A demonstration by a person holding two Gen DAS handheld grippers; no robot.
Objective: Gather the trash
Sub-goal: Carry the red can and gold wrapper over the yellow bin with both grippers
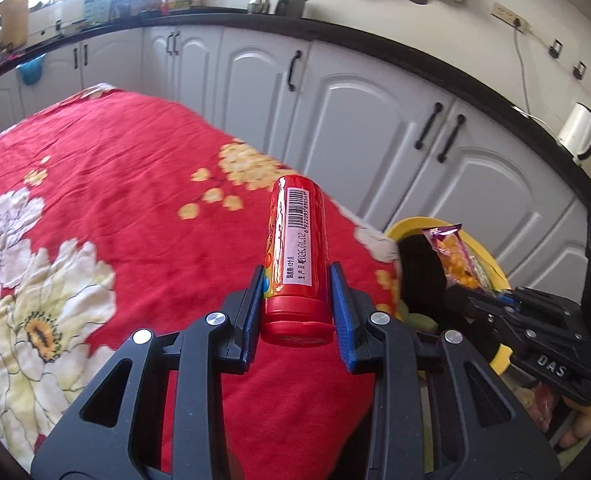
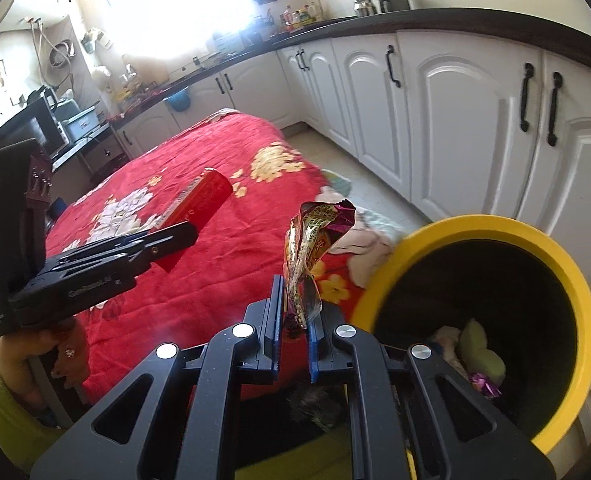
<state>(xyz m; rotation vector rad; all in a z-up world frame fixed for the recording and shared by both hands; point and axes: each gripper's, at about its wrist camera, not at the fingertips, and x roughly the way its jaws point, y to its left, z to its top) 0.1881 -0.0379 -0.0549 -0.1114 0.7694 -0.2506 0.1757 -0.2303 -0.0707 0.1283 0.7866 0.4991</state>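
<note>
Nearest each lens: two black plastic grippers, one per hand, each with blue pads and four round silver bolts on its linkage.
Left gripper point(image 1: 297, 304): jaws set narrow, pads clamped on the sides of a canister just above its cap; side view at point(image 2: 175, 236).
Canister point(image 1: 297, 256): one, smooth red cylinder, glossy plastic; white barcode strip along its length; red cap end toward the lens, other end raised above the cloth.
Right gripper point(image 2: 295, 320): jaws almost closed, pads pinching the lower end of a wrapper; side view at point(image 1: 495, 300).
Wrapper point(image 2: 315, 248): one, crinkled shiny foil, gold and purple print, standing up from the jaws; held just beside the bin rim point(image 1: 455, 256).
Bin point(image 2: 575, 280): one, round, thick yellow rim, black inner wall; soft pale green and purple scraps lie inside; stands at the corner of the table.
Hand point(image 2: 35, 356): one visible, under the left gripper, lime green sleeve.
Tablecloth point(image 1: 115, 168): one, soft red fabric, wrinkled, printed with large cream flowers.
Cabinets point(image 1: 355, 120): row of white panelled doors, arched mouldings, black bar handles, under a black counter.
Kettle point(image 1: 579, 132): one, white, on the counter.
</note>
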